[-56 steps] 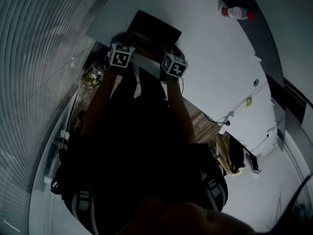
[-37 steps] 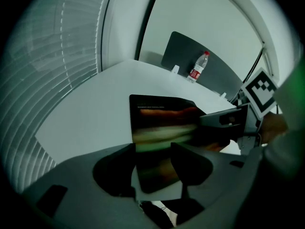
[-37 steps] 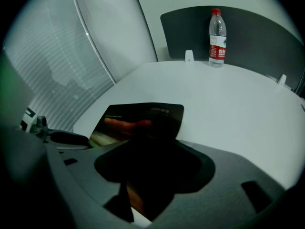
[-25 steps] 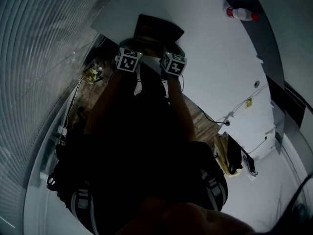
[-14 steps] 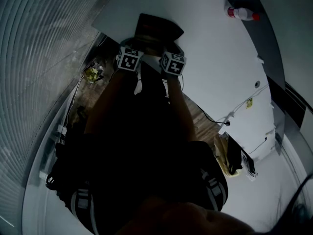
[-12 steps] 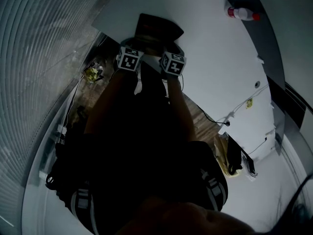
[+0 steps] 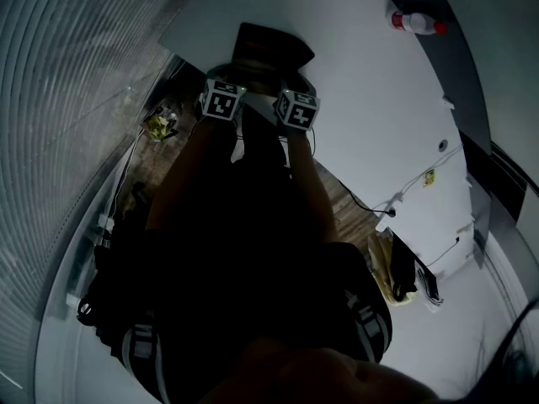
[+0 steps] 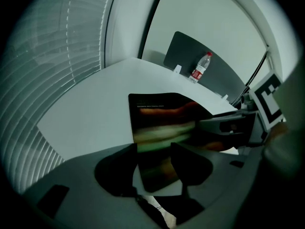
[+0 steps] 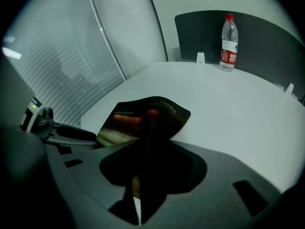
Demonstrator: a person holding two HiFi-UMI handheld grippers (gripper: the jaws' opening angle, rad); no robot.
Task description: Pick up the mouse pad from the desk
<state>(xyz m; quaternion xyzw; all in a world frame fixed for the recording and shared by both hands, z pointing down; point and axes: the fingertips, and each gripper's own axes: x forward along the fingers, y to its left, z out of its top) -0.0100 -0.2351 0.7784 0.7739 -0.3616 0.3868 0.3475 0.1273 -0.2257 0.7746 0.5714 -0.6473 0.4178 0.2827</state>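
Note:
The dark mouse pad [image 7: 271,47] lies on the white desk [image 7: 362,99], its near edge at the desk's front. Both grippers sit at that edge, side by side. My left gripper [image 8: 155,171] stands open, and the pad's [image 8: 162,128] near edge shows flat between its separated jaws. The jaws of my right gripper [image 9: 138,185] are closing, almost together, on the pad's [image 9: 143,118] right near edge. A thin strip of pad shows between them, and the pad's right side curls up. In the head view only the marker cubes of the left gripper [image 7: 234,81] and right gripper [image 7: 285,82] show clearly.
A clear water bottle with a red cap [image 7: 413,22] stands at the desk's far side, in front of a dark divider panel [image 9: 267,37]. Window blinds [image 7: 67,74] run along the left. A cable [image 7: 404,183] hangs off the desk's right edge. The person's dark body fills the lower head view.
Since two seconds ago the two grippers have drawn closer together at the pad's near edge. Over the last second they hold still, and the pad's right corner looks more curled.

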